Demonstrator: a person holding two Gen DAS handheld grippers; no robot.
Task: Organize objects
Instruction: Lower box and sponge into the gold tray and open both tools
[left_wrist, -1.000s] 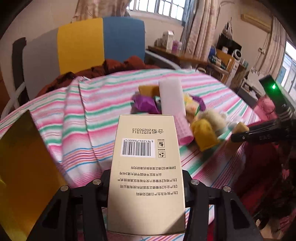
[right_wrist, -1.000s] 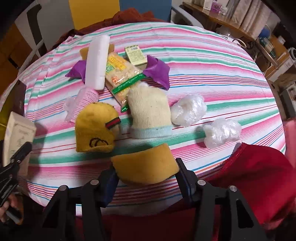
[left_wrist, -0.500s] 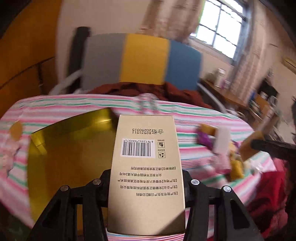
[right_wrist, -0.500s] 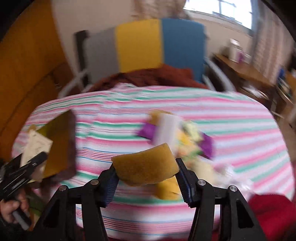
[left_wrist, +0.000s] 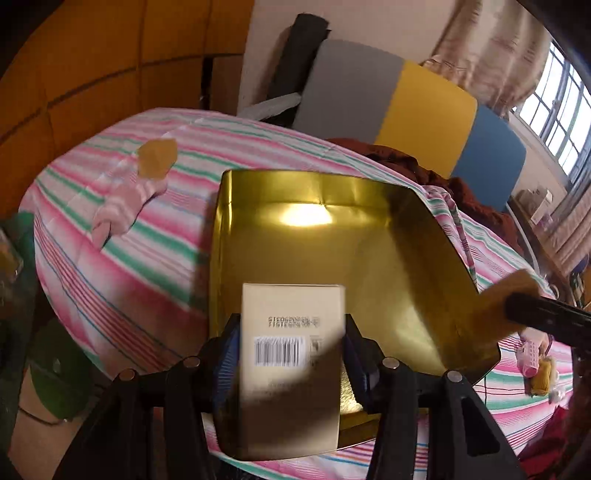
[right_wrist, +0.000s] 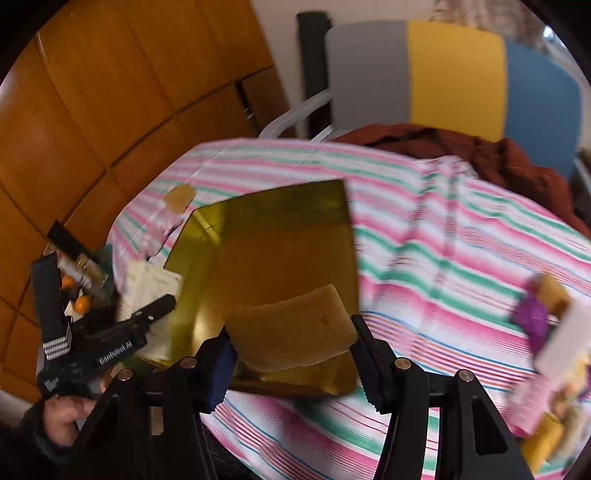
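A shiny gold tray (left_wrist: 369, 258) lies on the striped tablecloth (left_wrist: 147, 266). My left gripper (left_wrist: 290, 325) hangs over the tray's near end. Its jaws are opening, and the beige barcode box (left_wrist: 291, 354) between them looks slack and lower, with the pads just off its sides. In the right wrist view my right gripper (right_wrist: 291, 334) is shut on a yellow sponge (right_wrist: 295, 321) above the same tray (right_wrist: 288, 240). The left gripper (right_wrist: 147, 314) and its box (right_wrist: 151, 284) show at the tray's left edge. In the left wrist view the sponge (left_wrist: 506, 295) juts in at the tray's right edge.
A pink striped sock (left_wrist: 125, 199) and a tan piece (left_wrist: 157, 157) lie left of the tray. A blurred pile of small items (right_wrist: 546, 314) sits at the right. Behind the table are a grey, yellow and blue chair (left_wrist: 424, 107) with reddish cloth (right_wrist: 443, 144) and wooden panels (right_wrist: 92, 110).
Both grippers swung left from the pile to over the gold tray. The box has slid down between the left jaws, which stand wider. The sponge stays gripped in the right.
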